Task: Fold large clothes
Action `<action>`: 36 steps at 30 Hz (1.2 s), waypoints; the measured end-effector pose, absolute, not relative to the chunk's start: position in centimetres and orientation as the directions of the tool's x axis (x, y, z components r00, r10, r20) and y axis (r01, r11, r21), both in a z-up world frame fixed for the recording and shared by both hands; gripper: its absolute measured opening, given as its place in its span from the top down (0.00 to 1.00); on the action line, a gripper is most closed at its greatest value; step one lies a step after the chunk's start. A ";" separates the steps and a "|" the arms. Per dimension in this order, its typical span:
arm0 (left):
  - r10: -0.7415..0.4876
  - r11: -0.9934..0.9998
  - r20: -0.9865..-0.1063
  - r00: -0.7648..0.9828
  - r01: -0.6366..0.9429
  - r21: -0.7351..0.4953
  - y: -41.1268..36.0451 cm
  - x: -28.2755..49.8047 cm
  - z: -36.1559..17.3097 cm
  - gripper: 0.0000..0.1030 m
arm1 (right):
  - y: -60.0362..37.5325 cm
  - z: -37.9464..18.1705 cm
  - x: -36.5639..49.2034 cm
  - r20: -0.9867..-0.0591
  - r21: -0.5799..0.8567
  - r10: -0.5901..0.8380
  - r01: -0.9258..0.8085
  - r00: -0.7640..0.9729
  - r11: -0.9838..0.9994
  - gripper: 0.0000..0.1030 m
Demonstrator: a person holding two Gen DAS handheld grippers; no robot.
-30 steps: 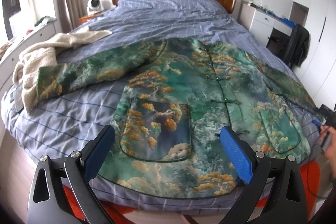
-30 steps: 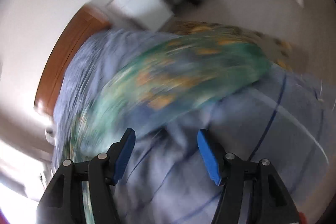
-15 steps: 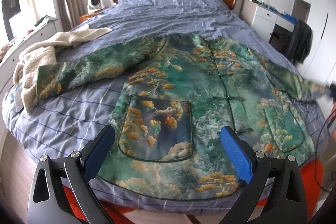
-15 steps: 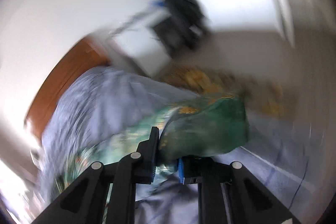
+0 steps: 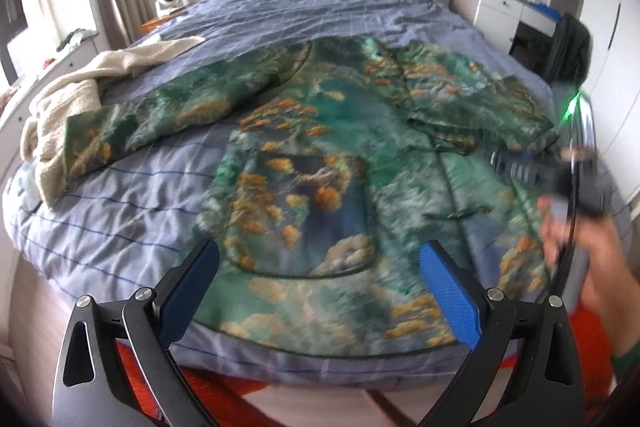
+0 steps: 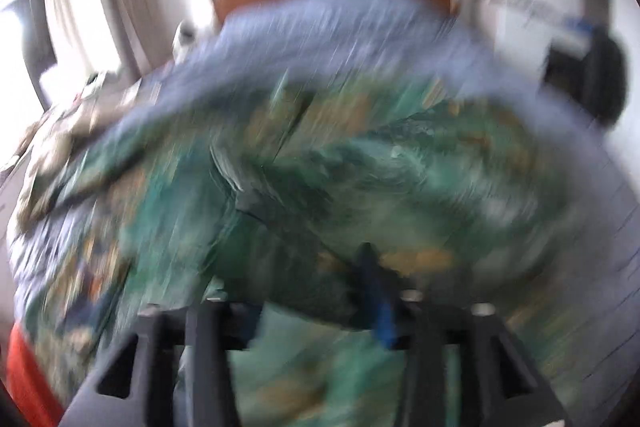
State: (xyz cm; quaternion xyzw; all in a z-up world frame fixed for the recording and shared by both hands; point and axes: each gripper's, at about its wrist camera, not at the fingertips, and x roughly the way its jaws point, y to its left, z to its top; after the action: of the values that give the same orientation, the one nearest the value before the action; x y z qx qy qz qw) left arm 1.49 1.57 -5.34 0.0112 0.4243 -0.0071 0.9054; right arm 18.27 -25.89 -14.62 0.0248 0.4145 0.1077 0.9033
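On the checked blue bed [image 5: 120,195], a glossy green jacket [image 5: 320,155] lies flat. Its right sleeve [image 5: 480,115], outstretched earlier, now folds across the chest. Left gripper [image 5: 320,287] jaws apart; right gripper [image 6: 316,291] jaws opening, sleeve cloth between them.

A green jacket [image 5: 320,147] printed with orange and white landscape motifs lies front-up across the blue checked bed [image 5: 120,227]. One sleeve stretches flat sideways; the other is folded over its chest.

black left gripper [image 5: 318,285], blue textured pads [image 5: 450,287], silver screws, green sleeve cuff [image 5: 624,363]
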 end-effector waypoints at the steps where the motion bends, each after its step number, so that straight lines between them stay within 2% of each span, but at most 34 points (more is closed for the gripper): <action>1: 0.012 0.999 -0.770 0.638 0.020 0.032 1.7 1.5 -5.5 0.03 | -24.9 -15.0 17.1 -0.752 0.140 0.217 -0.172 0.622 0.975 0.50; 2: 0.018 0.999 -0.773 0.634 0.023 0.042 1.8 1.5 -5.7 0.03 | -24.5 -15.2 15.4 -0.740 0.127 0.205 -0.166 0.640 0.978 0.44; 4: -0.006 0.997 -0.783 0.622 0.059 0.039 1.5 2.0 -6.0 0.03 | -25.0 -14.4 12.4 -0.712 0.150 0.238 -0.189 0.660 0.971 0.40; 7: -0.147 0.984 -0.788 0.598 0.169 -0.055 0.0 3.7 -5.7 0.03 | -27.5 -12.0 8.5 -0.675 0.159 0.241 -0.182 0.697 0.970 0.36; 11: -0.406 0.903 -0.757 0.511 0.351 -0.248 -4.1 8.6 -5.4 0.03 | -31.1 -11.3 5.2 -0.652 0.105 0.169 -0.132 0.739 0.986 0.34; 13: -0.459 0.874 -0.747 0.481 0.397 -0.282 -6.4 11.4 -6.2 0.03 | -32.5 -11.9 4.0 -0.657 0.096 0.129 -0.088 0.743 0.992 0.34; 16: -0.485 0.858 -0.778 0.399 0.389 -0.336 -9.6 16.5 -9.0 0.05 | -33.7 -12.4 2.8 -0.664 0.121 0.116 -0.046 0.738 0.992 0.34; 18: -0.464 0.868 -0.812 0.353 0.362 -0.338 -11.3 18.8 -11.0 0.18 | -33.5 -12.5 2.1 -0.659 0.139 0.128 -0.047 0.742 0.989 0.34; 19: -0.449 0.875 -0.829 0.335 0.353 -0.331 -12.1 19.6 -11.8 0.35 | -33.4 -12.4 1.9 -0.653 0.145 0.134 -0.051 0.745 0.988 0.34; 20: -0.425 0.885 -0.846 0.322 0.345 -0.313 -12.7 20.2 -12.4 0.46 | -33.0 -12.6 1.9 -0.649 0.149 0.139 -0.055 0.748 0.987 0.34; 21: -0.390 0.900 -0.860 0.329 0.335 -0.279 -13.1 20.4 -12.7 0.50 | -32.6 -12.6 1.8 -0.642 0.154 0.146 -0.060 0.753 0.986 0.34; 22: -0.374 0.907 -0.858 0.351 0.333 -0.259 -13.4 20.3 -12.7 0.71 | -32.0 -12.7 2.0 -0.639 0.156 0.154 -0.069 0.753 0.985 0.34; 23: -0.365 0.909 -0.860 0.357 0.338 -0.245 -13.6 20.1 -12.7 0.87 | -31.7 -12.7 1.9 -0.639 0.156 0.164 -0.083 0.752 0.984 0.34; 26: -0.367 0.910 -0.850 0.378 0.336 -0.243 -13.6 19.5 -11.4 0.93 | -31.4 -12.6 1.6 -0.625 0.135 0.171 -0.110 0.762 0.985 0.34; 32: -0.335 0.919 -0.773 0.539 0.368 -0.142 -11.3 20.1 -5.4 0.93 | -32.4 -11.7 2.1 -0.595 0.187 0.186 -0.091 0.782 0.978 0.34; 36: -0.269 0.951 -0.759 0.592 0.288 -0.112 -8.9 24.7 -5.8 0.93 | -33.3 -10.3 3.9 -0.591 0.170 0.190 -0.109 0.784 0.979 0.34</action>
State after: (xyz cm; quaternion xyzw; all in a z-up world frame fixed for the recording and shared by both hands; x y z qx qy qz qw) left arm 24.71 -8.89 -5.84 0.0116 0.4235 -0.1561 0.8922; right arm 3.90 -33.29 -10.34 0.0634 0.3187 0.0791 0.9424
